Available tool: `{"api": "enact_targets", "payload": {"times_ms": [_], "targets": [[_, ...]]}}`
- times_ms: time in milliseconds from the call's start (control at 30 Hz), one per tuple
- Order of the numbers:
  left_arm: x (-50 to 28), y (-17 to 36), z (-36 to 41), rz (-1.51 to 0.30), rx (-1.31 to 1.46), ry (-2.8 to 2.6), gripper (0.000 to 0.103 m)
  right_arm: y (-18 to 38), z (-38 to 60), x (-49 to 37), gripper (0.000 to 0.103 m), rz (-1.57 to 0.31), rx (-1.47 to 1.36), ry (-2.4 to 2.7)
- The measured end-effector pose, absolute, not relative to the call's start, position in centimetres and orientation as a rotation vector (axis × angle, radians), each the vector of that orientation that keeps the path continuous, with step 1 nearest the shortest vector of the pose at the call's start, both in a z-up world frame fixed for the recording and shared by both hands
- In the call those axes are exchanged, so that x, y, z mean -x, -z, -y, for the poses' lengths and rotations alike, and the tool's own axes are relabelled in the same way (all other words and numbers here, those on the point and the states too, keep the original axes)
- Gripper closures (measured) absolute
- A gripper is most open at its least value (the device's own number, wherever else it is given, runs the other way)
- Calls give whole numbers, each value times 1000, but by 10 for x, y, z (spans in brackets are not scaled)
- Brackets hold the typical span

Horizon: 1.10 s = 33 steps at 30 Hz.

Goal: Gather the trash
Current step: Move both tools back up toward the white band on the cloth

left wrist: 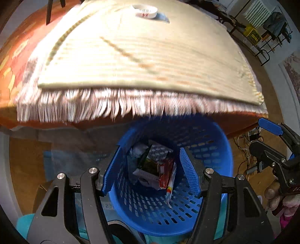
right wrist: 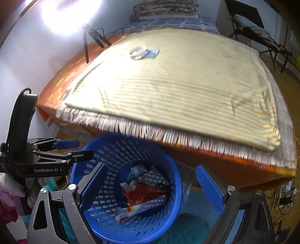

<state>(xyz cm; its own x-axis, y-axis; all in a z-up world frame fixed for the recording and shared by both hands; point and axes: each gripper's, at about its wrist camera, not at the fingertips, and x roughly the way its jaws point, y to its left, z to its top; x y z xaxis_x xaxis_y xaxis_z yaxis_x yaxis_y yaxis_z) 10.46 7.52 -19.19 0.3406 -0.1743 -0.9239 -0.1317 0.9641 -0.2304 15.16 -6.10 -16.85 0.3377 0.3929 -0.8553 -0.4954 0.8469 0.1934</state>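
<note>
A blue perforated basket (left wrist: 210,189) (right wrist: 116,150) stands on the floor below the table edge, with several crumpled wrappers (left wrist: 155,167) (right wrist: 146,189) inside. My left gripper (left wrist: 151,168) hangs open and empty over the basket's mouth. My right gripper (right wrist: 151,187) is also open and empty just above the basket; it shows at the right edge of the left wrist view (left wrist: 271,131). The left gripper shows at the left of the right wrist view (right wrist: 65,148). A white tape roll (left wrist: 144,10) (right wrist: 138,51) lies on a blue scrap (left wrist: 163,17) (right wrist: 152,53) far back on the table.
A striped cream mat (left wrist: 140,56) (right wrist: 178,84) over a fringed cloth covers the orange table (right wrist: 61,78). A teal item (right wrist: 187,227) lies beside the basket. A tripod (right wrist: 93,37) stands at the back left; a rack (left wrist: 262,32) and cables (left wrist: 245,150) are at the right.
</note>
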Motion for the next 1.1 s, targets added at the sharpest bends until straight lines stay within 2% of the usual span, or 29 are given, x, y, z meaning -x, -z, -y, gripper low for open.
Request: {"api": "enact_targets", "payload": {"times_ms": [433,733,1000,1100], "targets": [[-149,153,-95,-1126,270,5,38,135,62,-172,6,-948,122,-585],[-217,133,-121,-1063,296,-47,38,119,64,-218,6,-956,73,-620],[-279,138,-136,-1069,304,-58,38,117,53,-263,6,-926,102,-661],[-301,144,-139,-1082,289,-67,49,121,49,-279,6,-934,82,-682]]}}
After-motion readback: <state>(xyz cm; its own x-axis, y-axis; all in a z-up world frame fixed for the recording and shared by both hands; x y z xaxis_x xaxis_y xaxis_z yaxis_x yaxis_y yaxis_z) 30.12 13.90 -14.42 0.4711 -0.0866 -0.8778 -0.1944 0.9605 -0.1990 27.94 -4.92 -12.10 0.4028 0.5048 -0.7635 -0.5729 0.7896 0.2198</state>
